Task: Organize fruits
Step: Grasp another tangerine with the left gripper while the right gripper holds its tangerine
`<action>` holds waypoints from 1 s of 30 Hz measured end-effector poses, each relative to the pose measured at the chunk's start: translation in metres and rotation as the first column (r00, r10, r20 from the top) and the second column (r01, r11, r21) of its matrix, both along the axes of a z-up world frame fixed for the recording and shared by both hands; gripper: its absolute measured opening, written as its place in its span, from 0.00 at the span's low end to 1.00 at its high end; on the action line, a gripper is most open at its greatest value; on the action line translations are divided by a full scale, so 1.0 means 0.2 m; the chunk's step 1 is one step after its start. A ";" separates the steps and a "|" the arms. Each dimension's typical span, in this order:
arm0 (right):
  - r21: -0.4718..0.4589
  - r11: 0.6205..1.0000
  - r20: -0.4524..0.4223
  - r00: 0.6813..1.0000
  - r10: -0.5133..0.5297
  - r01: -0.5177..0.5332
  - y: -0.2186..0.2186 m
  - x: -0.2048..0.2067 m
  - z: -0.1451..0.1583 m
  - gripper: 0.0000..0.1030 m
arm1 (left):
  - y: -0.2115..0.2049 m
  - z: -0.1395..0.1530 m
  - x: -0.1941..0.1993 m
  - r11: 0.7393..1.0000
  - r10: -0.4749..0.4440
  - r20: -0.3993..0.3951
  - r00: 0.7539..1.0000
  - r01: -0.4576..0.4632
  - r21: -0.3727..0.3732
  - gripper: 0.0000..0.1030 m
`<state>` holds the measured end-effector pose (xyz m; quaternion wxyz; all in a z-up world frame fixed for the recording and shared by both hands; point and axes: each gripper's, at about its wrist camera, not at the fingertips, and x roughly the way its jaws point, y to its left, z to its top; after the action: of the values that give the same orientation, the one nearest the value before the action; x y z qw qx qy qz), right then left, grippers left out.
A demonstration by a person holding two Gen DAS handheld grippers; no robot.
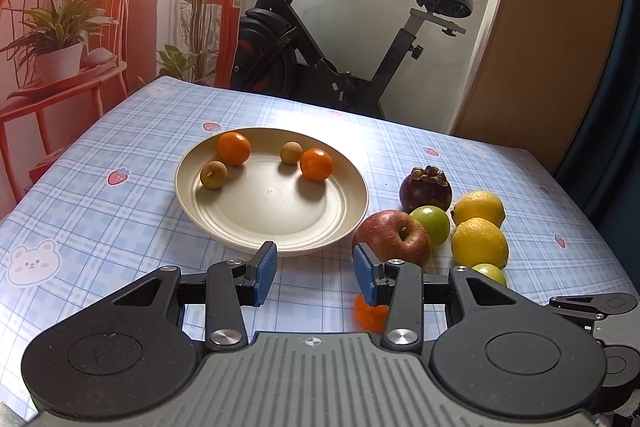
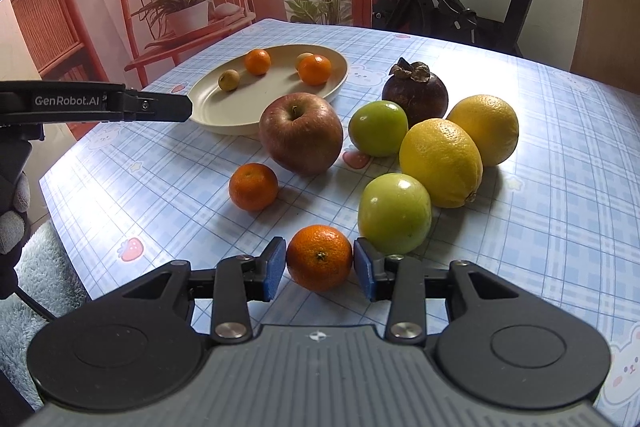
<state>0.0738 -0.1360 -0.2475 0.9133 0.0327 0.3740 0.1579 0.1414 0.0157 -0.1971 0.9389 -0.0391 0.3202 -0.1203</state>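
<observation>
Between your right gripper's (image 2: 320,269) pads sits a mandarin (image 2: 319,257), green apple (image 2: 394,213) crowding it, while your "GenRobot.AI" left gripper (image 1: 316,273) gapes empty.

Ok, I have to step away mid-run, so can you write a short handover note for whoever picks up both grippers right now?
Left gripper: open and holding nothing, near the front rim of the plate.
Right gripper: fingers either side of a tangerine on the table; I cannot tell whether they grip it.
Done: two tangerines and two longans lie on the plate.
Left: that tangerine, a second loose tangerine, the apple, mangosteen, two green fruits and two lemons, all on the tablecloth right of the plate.
</observation>
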 end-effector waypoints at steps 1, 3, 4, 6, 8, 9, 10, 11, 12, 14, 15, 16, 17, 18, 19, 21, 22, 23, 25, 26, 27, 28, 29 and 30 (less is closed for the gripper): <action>-0.005 1.000 0.005 1.000 0.000 0.000 0.00 0.00 0.00 0.39 | 0.00 0.00 0.00 1.000 0.003 0.000 1.000 -0.003 0.000 0.44; -0.012 1.000 0.013 1.000 -0.003 0.004 0.00 -0.01 0.00 0.39 | 0.01 0.00 0.00 1.000 0.009 -0.003 1.000 -0.009 -0.001 0.44; -0.005 1.000 0.018 1.000 -0.007 0.007 0.00 -0.02 0.01 0.39 | 0.01 0.00 0.00 1.000 0.011 -0.004 1.000 -0.011 -0.002 0.44; 0.006 1.000 0.021 1.000 -0.005 0.005 0.00 -0.02 0.01 0.39 | 0.01 0.00 0.00 1.000 0.013 -0.001 1.000 -0.013 0.002 0.44; 0.017 1.000 0.024 1.000 -0.008 0.008 -0.01 -0.02 0.00 0.39 | 0.00 0.00 -0.01 1.000 0.009 0.001 1.000 -0.009 0.005 0.44; 0.028 1.000 0.020 1.000 -0.010 0.010 -0.01 -0.01 0.00 0.39 | 0.00 0.00 -0.01 1.000 0.006 0.000 1.000 -0.006 0.005 0.44; 0.038 0.999 0.013 1.000 -0.009 0.008 -0.01 -0.01 -0.01 0.39 | -0.01 -0.01 -0.01 1.000 0.002 0.000 1.000 -0.002 0.006 0.44; 0.039 0.999 0.009 1.000 -0.008 0.007 -0.01 -0.01 -0.02 0.39 | -0.01 -0.01 -0.02 1.000 -0.001 0.000 1.000 0.001 0.009 0.44; 0.036 0.999 0.009 1.000 -0.007 0.007 0.00 -0.01 -0.03 0.40 | -0.01 0.00 -0.02 1.000 -0.003 0.003 1.000 0.003 0.010 0.44; 0.038 0.999 0.008 1.000 -0.009 0.009 0.00 -0.01 -0.03 0.40 | -0.01 0.00 -0.01 1.000 -0.007 0.001 1.000 0.007 0.008 0.44; 0.043 0.999 0.009 1.000 -0.011 0.011 0.00 -0.01 -0.03 0.40 | -0.01 0.00 -0.01 1.000 -0.009 -0.002 1.000 0.009 0.009 0.44; 0.047 0.999 0.008 1.000 -0.011 0.011 0.00 -0.01 -0.03 0.39 | -0.01 -0.01 -0.01 1.000 -0.011 -0.004 1.000 0.011 0.013 0.44; 0.049 0.999 0.009 1.000 -0.010 0.010 -0.01 -0.01 -0.03 0.39 | -0.01 -0.01 0.00 1.000 -0.013 -0.005 1.000 0.013 0.018 0.44; 0.049 0.999 0.011 1.000 -0.010 0.009 -0.01 -0.01 -0.03 0.39 | -0.02 -0.01 0.00 1.000 -0.015 -0.006 1.000 0.015 0.023 0.44; 0.048 0.999 0.014 1.000 -0.010 0.010 -0.01 -0.02 -0.03 0.39 | -0.02 -0.02 0.00 0.999 -0.018 -0.010 1.000 0.018 0.028 0.44; 0.042 0.999 0.011 1.000 -0.007 0.007 -0.01 -0.02 -0.03 0.38 | -0.02 -0.03 0.00 0.999 -0.028 -0.020 0.999 0.028 0.020 0.44; 0.036 0.999 0.007 1.000 -0.005 0.005 -0.01 -0.03 -0.03 0.38 | -0.01 -0.04 0.00 0.999 -0.033 -0.030 0.999 0.033 0.009 0.44; 0.024 1.000 0.007 1.000 -0.004 0.004 0.00 -0.03 -0.03 0.38 | -0.01 -0.04 0.00 0.999 -0.036 -0.040 0.999 0.036 -0.002 0.44; -0.006 1.000 0.009 1.000 0.001 -0.001 0.00 -0.04 -0.02 0.38 | -0.01 -0.04 0.00 0.999 -0.043 -0.046 0.998 0.042 -0.007 0.44; -0.015 1.000 0.010 1.000 0.002 -0.002 0.00 -0.05 -0.02 0.38 | -0.02 -0.04 0.00 0.999 -0.045 -0.045 0.998 0.045 -0.001 0.44; -0.017 1.000 0.010 1.000 0.001 0.000 0.00 -0.05 -0.02 0.39 | -0.02 -0.05 -0.01 0.999 -0.048 -0.046 0.998 0.048 0.001 0.44; -0.012 1.000 0.010 1.000 -0.002 0.002 0.00 -0.05 -0.03 0.39 | -0.02 -0.05 -0.01 0.999 -0.052 -0.046 0.998 0.052 0.000 0.44; -0.011 1.000 0.013 1.000 -0.003 0.003 0.00 -0.05 -0.03 0.40 | -0.02 -0.05 -0.01 0.999 -0.053 -0.047 0.997 0.053 0.000 0.44; -0.013 1.000 0.020 1.000 0.000 0.000 0.01 -0.05 -0.03 0.41 | -0.03 -0.05 -0.01 0.999 -0.054 -0.048 0.997 0.054 0.001 0.44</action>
<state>0.0631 -0.1348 -0.2534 0.9172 0.0250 0.3658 0.1557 0.1394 0.0105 -0.2077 0.9273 -0.0322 0.3437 -0.1444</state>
